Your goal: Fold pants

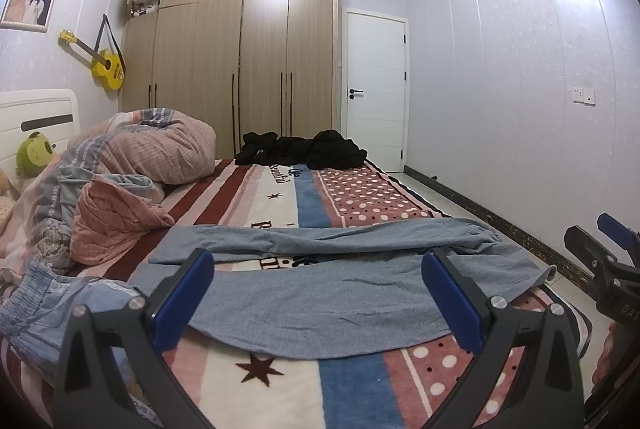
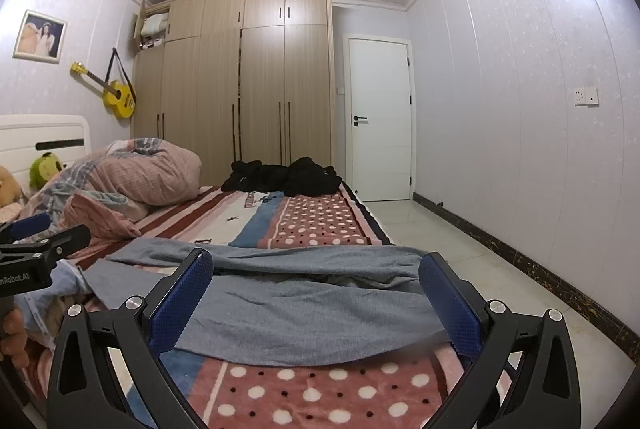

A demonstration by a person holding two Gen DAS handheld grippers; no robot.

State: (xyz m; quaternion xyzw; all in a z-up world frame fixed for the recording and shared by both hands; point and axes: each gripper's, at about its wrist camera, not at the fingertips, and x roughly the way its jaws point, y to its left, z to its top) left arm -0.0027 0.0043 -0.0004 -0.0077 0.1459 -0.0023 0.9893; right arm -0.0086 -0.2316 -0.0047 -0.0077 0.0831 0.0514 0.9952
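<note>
A: Where do your pants sit right now?

B: The grey pants lie spread across the near edge of the bed, on the striped and dotted blanket — both legs run crosswise, one cuff reaching the bed's right edge.

A: And your left gripper?

B: Its blue fingers stand wide apart above the near leg, gripping nothing.

A: Your right gripper?

B: Just as wide, hovering over the leg toward the bed's right edge — nothing held.

A: Anything else on the bed?

B: A bunched quilt toward the left edge, dark clothes at the far edge
</note>
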